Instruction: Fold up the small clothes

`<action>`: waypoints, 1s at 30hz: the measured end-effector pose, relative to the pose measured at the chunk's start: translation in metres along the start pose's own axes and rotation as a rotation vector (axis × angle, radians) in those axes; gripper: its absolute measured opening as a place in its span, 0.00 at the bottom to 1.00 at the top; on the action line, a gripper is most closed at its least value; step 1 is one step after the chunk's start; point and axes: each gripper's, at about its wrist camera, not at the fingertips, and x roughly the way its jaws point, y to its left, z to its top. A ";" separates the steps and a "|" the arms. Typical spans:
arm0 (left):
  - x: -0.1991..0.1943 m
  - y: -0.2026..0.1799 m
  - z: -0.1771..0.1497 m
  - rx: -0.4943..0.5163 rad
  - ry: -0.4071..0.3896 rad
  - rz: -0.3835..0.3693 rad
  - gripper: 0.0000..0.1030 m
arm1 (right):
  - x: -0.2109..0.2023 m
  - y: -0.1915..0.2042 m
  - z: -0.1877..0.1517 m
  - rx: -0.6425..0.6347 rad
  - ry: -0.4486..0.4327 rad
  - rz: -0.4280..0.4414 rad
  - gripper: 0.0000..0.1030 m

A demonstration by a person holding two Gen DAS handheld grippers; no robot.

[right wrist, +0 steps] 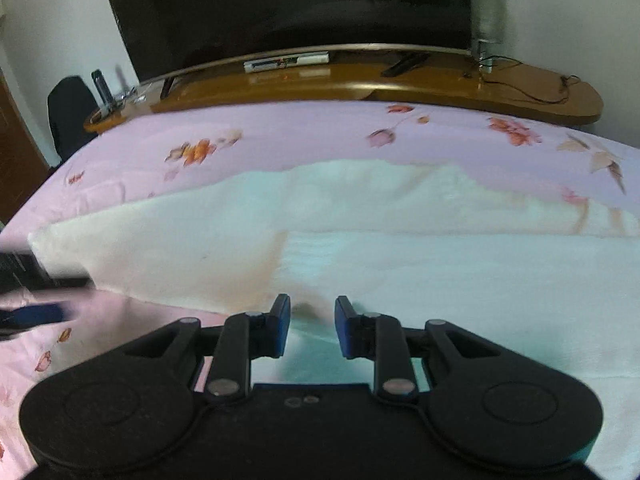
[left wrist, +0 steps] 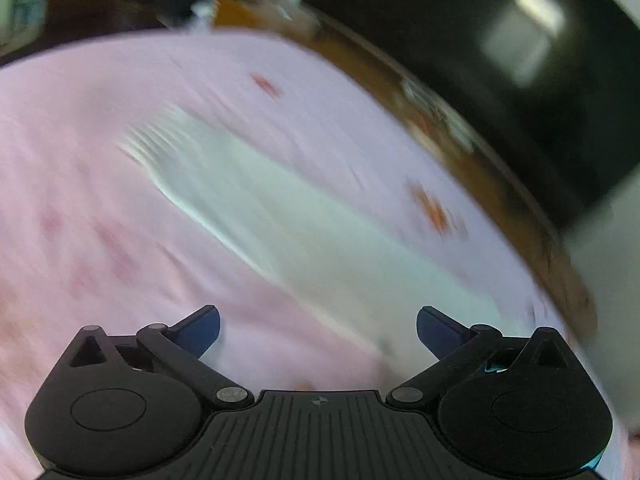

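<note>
A white small garment (right wrist: 440, 280) lies flat on the pink flowered bedsheet (right wrist: 300, 136), with a cream layer (right wrist: 180, 240) showing at its far and left side. My right gripper (right wrist: 312, 324) hovers low over the garment's near edge. Its jaws stand a little apart, a small hump of cloth lies between the blue pads (right wrist: 282, 320), and they do not press on it. In the blurred left wrist view the garment (left wrist: 280, 216) is a pale streak on the sheet (left wrist: 100, 200). My left gripper (left wrist: 318, 330) is wide open above the sheet with nothing between its fingers.
A brown wooden bench (right wrist: 360, 80) with a remote and cables runs along the bed's far side, under a large dark screen (right wrist: 280, 0). A black chair (right wrist: 68, 112) stands at the far left. A blurred blue finger (right wrist: 36, 316) of the other gripper shows at the left edge.
</note>
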 end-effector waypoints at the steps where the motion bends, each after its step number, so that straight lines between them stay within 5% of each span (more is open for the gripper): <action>1: 0.001 0.011 0.008 -0.025 0.003 -0.001 1.00 | 0.002 0.001 0.002 -0.010 0.009 -0.012 0.25; 5: 0.013 0.062 0.034 -0.184 0.005 0.010 0.95 | 0.002 0.005 -0.004 0.001 0.000 -0.018 0.26; 10: 0.030 0.095 0.049 -0.301 -0.007 -0.039 0.62 | 0.005 0.005 -0.004 0.014 -0.003 -0.014 0.26; 15: 0.046 0.095 0.051 -0.334 -0.041 -0.064 0.61 | 0.002 0.002 -0.003 0.047 -0.028 -0.006 0.25; 16: 0.050 0.092 0.053 -0.338 -0.046 -0.071 0.40 | 0.001 0.002 -0.002 0.049 -0.041 -0.009 0.25; 17: 0.059 0.094 0.052 -0.359 -0.021 -0.083 0.06 | 0.002 0.003 -0.001 0.037 -0.046 -0.019 0.25; 18: 0.066 0.098 0.049 -0.407 0.010 -0.097 0.02 | 0.008 0.004 -0.002 0.024 -0.025 -0.024 0.25; 20: 0.074 0.098 0.047 -0.450 -0.004 -0.110 0.02 | 0.011 0.005 -0.003 -0.004 -0.025 -0.025 0.26; 25: 0.065 0.070 0.050 -0.347 -0.072 -0.096 0.02 | 0.015 0.016 -0.016 -0.126 -0.081 -0.066 0.25; 30: 0.027 0.002 0.055 -0.094 -0.148 -0.229 0.02 | 0.015 0.013 -0.015 -0.119 -0.089 -0.058 0.25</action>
